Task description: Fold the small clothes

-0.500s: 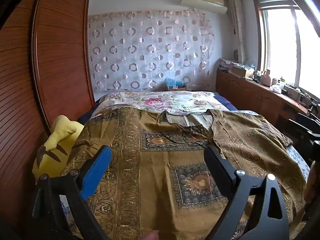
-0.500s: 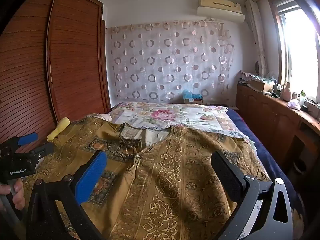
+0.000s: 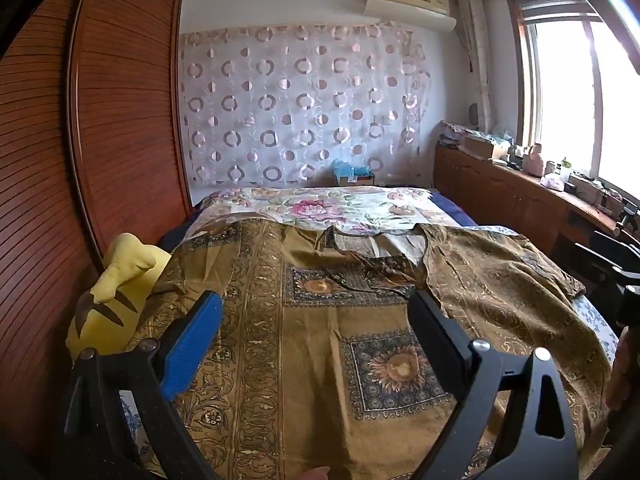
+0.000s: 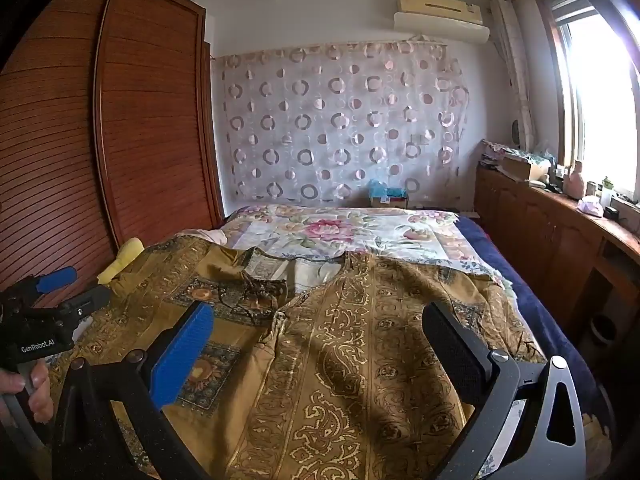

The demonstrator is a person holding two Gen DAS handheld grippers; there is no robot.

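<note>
Over by the wooden wardrobe [image 3: 100,120], a yellow plush [image 3: 116,300] sits; left gripper [image 3: 316,332] and right gripper [image 4: 320,344], both spread wide, hover above the gold patterned shirt [image 3: 320,340] flat on the floral bedspread [image 3: 320,208], window [image 3: 580,92] rightmost.

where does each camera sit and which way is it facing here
Left wrist: on the left tool, facing up the bed over the brown patterned garment, yellow plush at left; own open fingers show.
Right wrist: on the right tool, same heading from further right; own open fingers, plus left tool in hand.
Shared: garment, floral sheet, circle curtain.
</note>
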